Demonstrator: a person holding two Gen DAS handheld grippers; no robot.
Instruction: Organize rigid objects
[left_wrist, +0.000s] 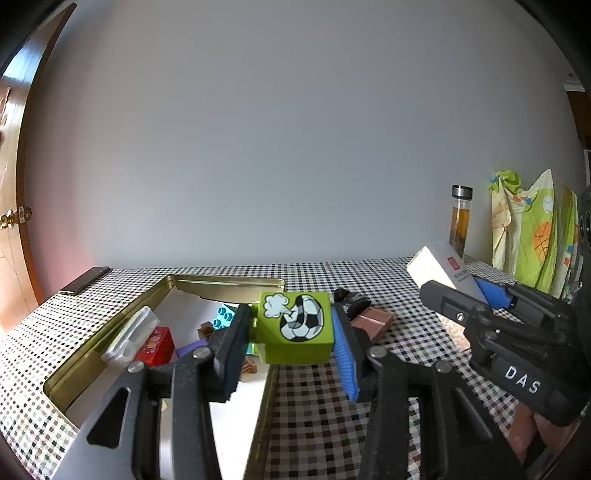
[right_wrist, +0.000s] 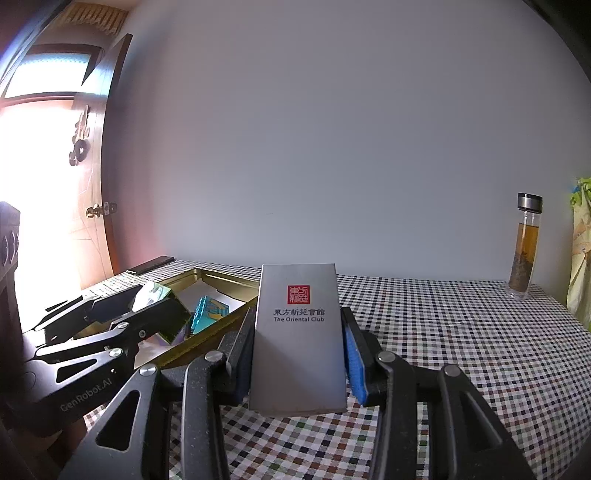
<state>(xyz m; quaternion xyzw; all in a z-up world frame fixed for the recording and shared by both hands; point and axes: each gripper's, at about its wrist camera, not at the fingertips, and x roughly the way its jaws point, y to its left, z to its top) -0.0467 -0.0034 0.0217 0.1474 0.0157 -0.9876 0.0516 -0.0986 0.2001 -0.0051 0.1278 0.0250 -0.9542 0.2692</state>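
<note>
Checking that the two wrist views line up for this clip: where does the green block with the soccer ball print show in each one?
Left wrist: the green block sits centre frame, clamped in the left gripper, over the near edge of the gold tin.
Right wrist: far left, seen from its side in that same gripper, above the tin.
Shared landmark: the glass bottle by the wall.

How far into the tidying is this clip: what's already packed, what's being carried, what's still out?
Done: the gold tin already holds a red box and a teal brick.
In hand: the left gripper grips a green football block; the right gripper grips a grey Oriental Club box.
Left: a brown block on the checked cloth.
</note>
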